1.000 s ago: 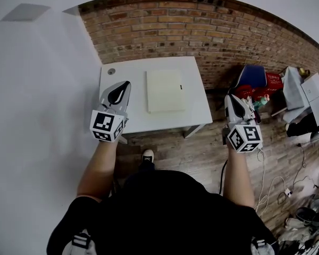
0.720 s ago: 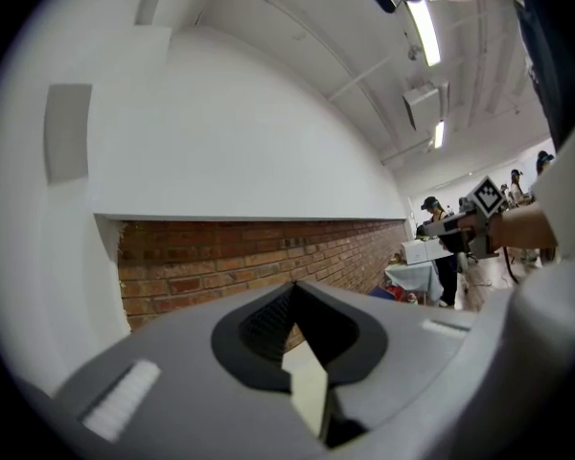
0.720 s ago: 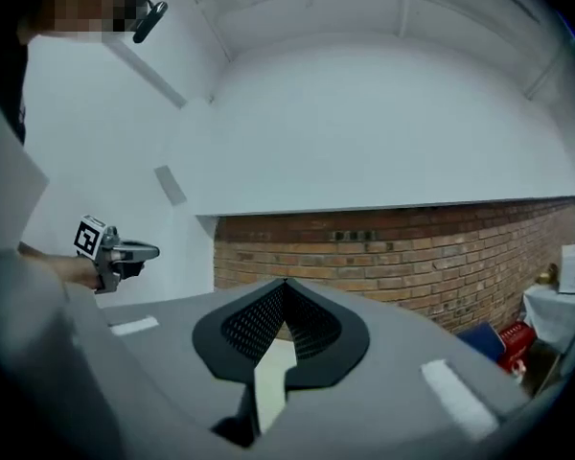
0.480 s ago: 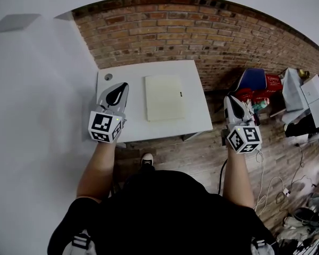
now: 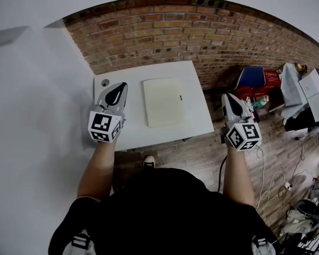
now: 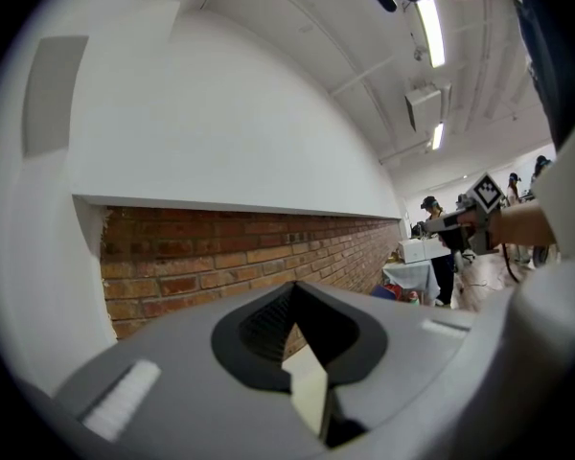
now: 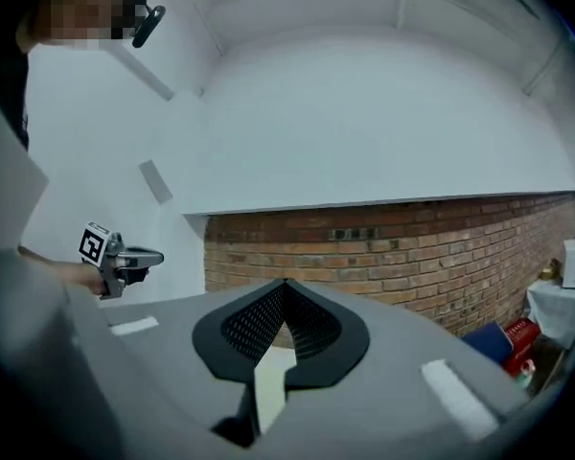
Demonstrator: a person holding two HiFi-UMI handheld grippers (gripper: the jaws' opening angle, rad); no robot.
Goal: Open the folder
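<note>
Brick wall (image 5: 175, 31) at the back, white wall to the left, wood floor (image 5: 202, 153) below. A white table (image 5: 196, 84) stands against the bricks. The folder (image 5: 164, 102), cream, lies flat & closed nr the table's middle, long side running away from us, w/ a small dark mark by its right edge. A small round item (image 5: 105, 82) sits at the table's far left corner; we can't tell what it is.

We hold the left gripper (image 5: 122, 86) so that in the head view it shows over the table's left edge, beside the folder but apart from it, pointing twd the bricks. Its jaws are fully together, nothing btwn them. Its own view shows brick & white wall past the tips.

We hold the right gripper (image 5: 230, 99) off the table's right edge, over the floor, well apart from the folder. Its jaws are also closed tip to tip & empty. Its view looks at the brick wall, w/ the left gripper at far left.

Right of us there's clutter: a blue-and-red thing (image 5: 258, 78), white boxes (image 5: 303, 89), cables (image 5: 266, 187) on the floor. One shoe (image 5: 148, 162) shows just below the table's near edge.
</note>
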